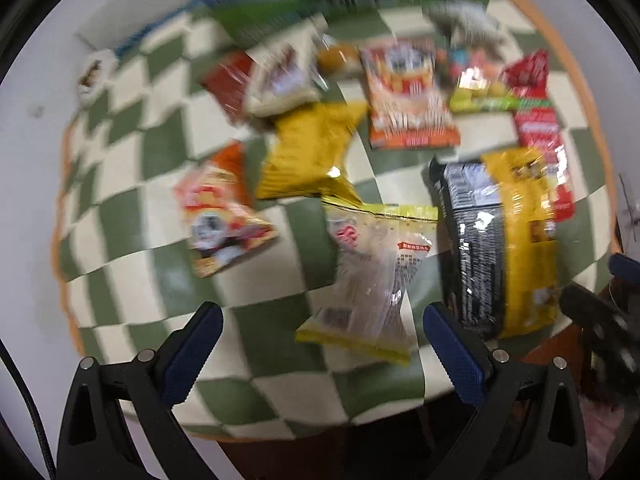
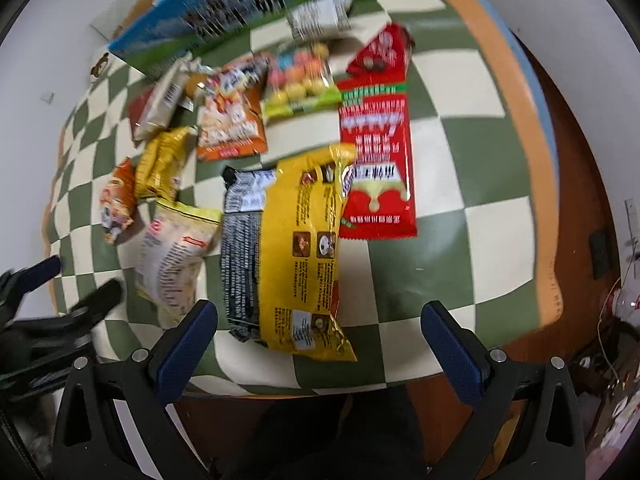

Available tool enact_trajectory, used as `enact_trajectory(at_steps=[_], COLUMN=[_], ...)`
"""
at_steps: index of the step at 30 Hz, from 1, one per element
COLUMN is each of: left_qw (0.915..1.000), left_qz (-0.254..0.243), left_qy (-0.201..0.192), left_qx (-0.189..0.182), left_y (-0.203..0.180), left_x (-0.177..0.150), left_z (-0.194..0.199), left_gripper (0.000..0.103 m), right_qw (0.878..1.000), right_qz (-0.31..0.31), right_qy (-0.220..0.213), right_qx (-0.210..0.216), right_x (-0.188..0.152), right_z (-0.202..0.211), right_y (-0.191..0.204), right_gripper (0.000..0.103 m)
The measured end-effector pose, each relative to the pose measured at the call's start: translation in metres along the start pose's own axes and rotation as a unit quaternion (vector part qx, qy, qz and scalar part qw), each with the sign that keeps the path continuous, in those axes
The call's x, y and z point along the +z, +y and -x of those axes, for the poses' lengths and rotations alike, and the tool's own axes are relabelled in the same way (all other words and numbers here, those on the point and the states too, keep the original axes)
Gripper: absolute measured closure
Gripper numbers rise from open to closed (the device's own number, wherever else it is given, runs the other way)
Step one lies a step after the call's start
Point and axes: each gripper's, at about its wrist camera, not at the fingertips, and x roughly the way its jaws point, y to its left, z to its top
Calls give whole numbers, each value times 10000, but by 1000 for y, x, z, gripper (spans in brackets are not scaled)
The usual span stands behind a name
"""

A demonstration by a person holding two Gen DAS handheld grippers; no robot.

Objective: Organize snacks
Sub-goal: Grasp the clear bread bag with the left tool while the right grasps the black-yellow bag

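Several snack packs lie on a green-and-cream checkered cloth (image 1: 132, 216) (image 2: 460, 184). My left gripper (image 1: 322, 328) hangs open over the near edge, with a clear yellow-trimmed bag (image 1: 372, 276) (image 2: 172, 252) between and just beyond its fingers. My right gripper (image 2: 320, 328) is open too, above the lower end of a long yellow pack (image 2: 308, 256) (image 1: 528, 240) that overlaps a black pack (image 2: 240, 248) (image 1: 472, 240). A long red pack (image 2: 376, 148) (image 1: 540, 120) lies farther right. Both views are motion-blurred.
Farther back lie a crumpled yellow bag (image 1: 308, 152), two orange cartoon packs (image 1: 408, 96) (image 1: 220, 212), a candy bag (image 2: 300, 80) and a blue-green box (image 2: 240, 12) standing at the far edge. The table rim (image 2: 520, 120) curves right; floor clutter sits beyond it.
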Motion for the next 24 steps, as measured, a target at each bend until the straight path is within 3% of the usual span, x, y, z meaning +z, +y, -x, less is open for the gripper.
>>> enact_trajectory(at_steps=[3,5,6,7,14,18,24], left_qw=[9998,9993,9989,9983,9866,9801,9761], left_qz=[-50,17,91,208,1245,1484,1633], left_qy=[127,178,230,285,547,648,562], left_qx=[-157,-337,-389,-468,-901,-1145,-1321], left_y=[-7,-7,-5,-2,38,47,66], left_x=[12,15,16,15,-8,-13,-19], left_z=[-33,-46,-52,-56,-74,-90,-104], left_gripper=[15,33,52,60,60,58,59], right_qw=[10000,9999,9999,9999,9997,9991,9962], right_qz=[-45,-74,-75,-53,4,46,23], right_qy=[59,91,103,111,224,411,686], right_qx=[-36,16,20,26,22,-11,-541], right_x=[-2,-2,-1,0,12,23,31], right_z=[-12,-17,-20,-23,-49,-75,-102], right_y=[1,2,3,6,27,44,58], right_gripper=[0,0,0,0,0,0,0])
